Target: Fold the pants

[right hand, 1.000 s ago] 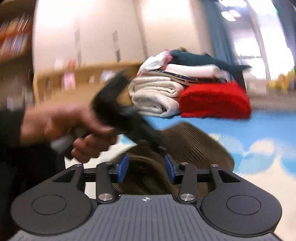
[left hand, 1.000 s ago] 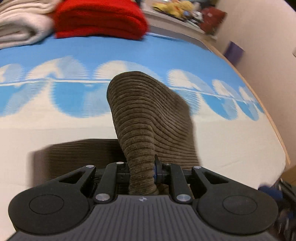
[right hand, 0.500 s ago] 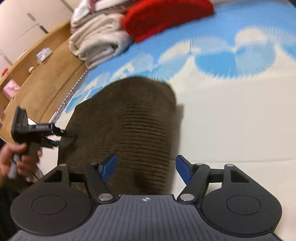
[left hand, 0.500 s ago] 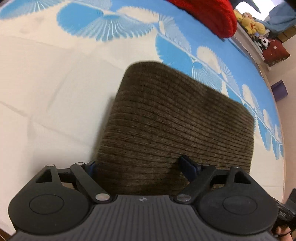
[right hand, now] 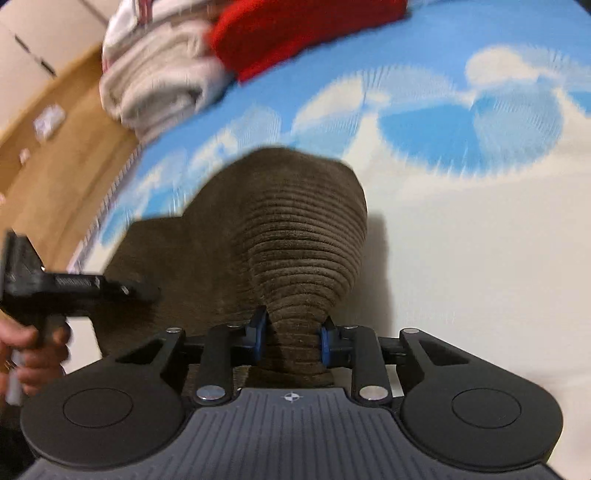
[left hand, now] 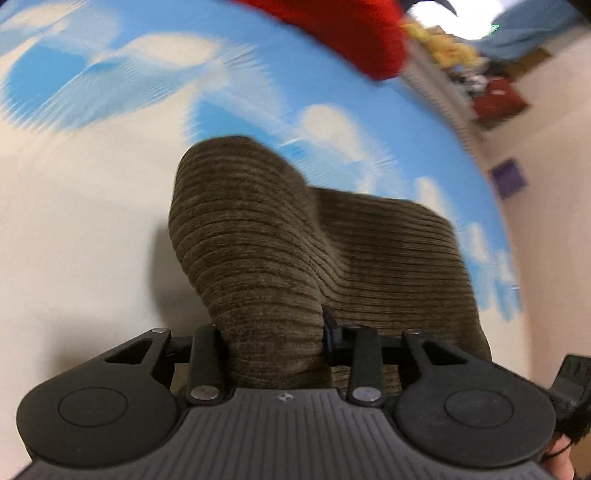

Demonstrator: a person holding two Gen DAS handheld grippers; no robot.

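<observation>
My left gripper [left hand: 274, 345] is clenched on a bunched fold of the brown corduroy pants [left hand: 388, 258]. My right gripper [right hand: 291, 341] is clenched on another raised fold of the same pants [right hand: 303, 236]. The rest of the garment lies on the blue-and-white bed cover [right hand: 480, 240]. A red folded item [right hand: 295, 33] and a cream towel [right hand: 159, 85] sit at the far edge.

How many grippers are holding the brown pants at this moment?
2: the left gripper pinches the pants at their left end, the right gripper at their right end.
</observation>
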